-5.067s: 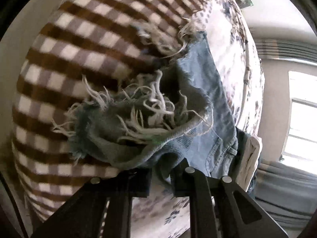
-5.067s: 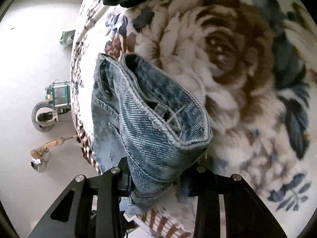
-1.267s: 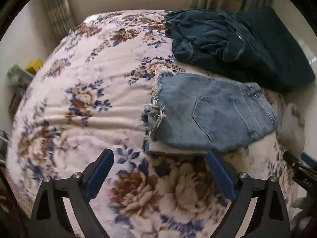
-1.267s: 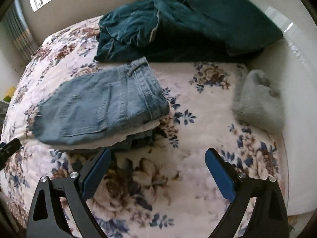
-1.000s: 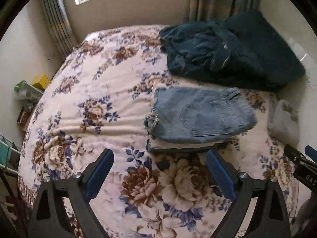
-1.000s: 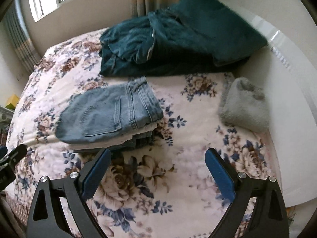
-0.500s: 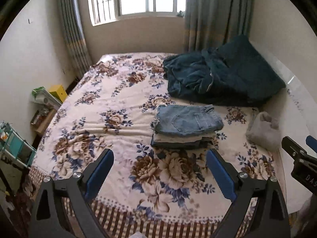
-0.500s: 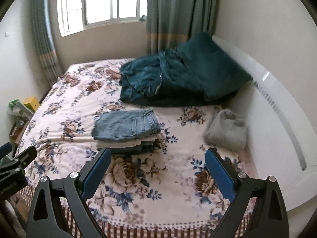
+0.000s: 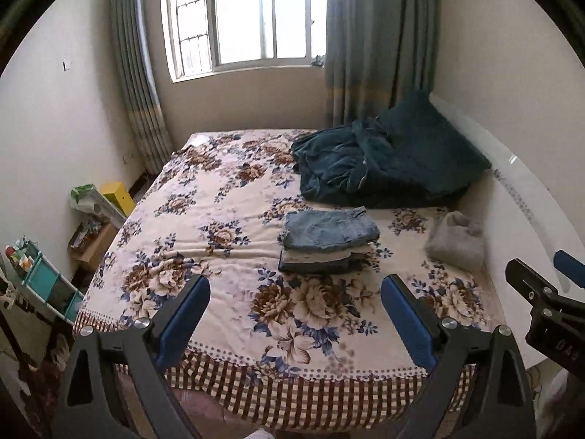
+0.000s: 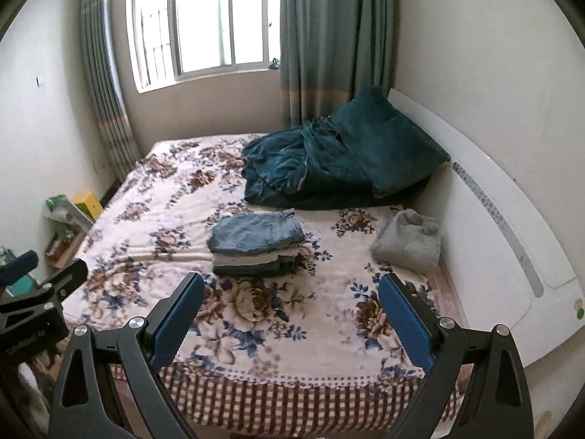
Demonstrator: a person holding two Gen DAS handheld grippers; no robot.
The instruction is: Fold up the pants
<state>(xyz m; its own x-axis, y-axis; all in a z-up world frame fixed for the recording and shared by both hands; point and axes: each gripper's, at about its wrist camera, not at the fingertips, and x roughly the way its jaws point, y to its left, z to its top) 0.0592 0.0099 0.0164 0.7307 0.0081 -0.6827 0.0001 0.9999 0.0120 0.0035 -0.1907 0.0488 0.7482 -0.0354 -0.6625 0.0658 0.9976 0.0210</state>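
A bed [image 9: 226, 197] fills most of both views, covered by a cream spread with brown and blue flowers and a brown checked border along its near edge. Behind it, a window [image 9: 252, 18] lets in bright light, with grey-green curtains [image 9: 369, 47] hanging on each side. A white headboard [image 10: 504, 241] runs down the right side of the bed.

At the far right corner of the bed lies a heap of dark teal bedding [image 9: 384, 168], rumpled, with a flat pillow-like piece leaning against the headboard.

Near the middle of the bed sits a neat stack [image 9: 325, 252] of folded clothes. The top piece is the folded jeans [image 9: 329, 226], light blue denim, lying flat and square on paler and darker layers below. The stack is just in front of the teal bedding, apart from it.

To the right of the stack, near the headboard, lies a small grey fuzzy bundle [image 9: 455, 241].

On the floor left of the bed are a yellow box [image 9: 117, 195] and a teal shelf unit [image 9: 44, 289] with small clutter.

The left gripper [image 9: 294, 314] hangs over the foot of the bed, its blue-padded jaws spread wide with nothing between them. The right gripper [image 10: 290, 311] is the same: wide apart, empty, well back from the stack. Each gripper's black frame shows at the edge of the other's view.
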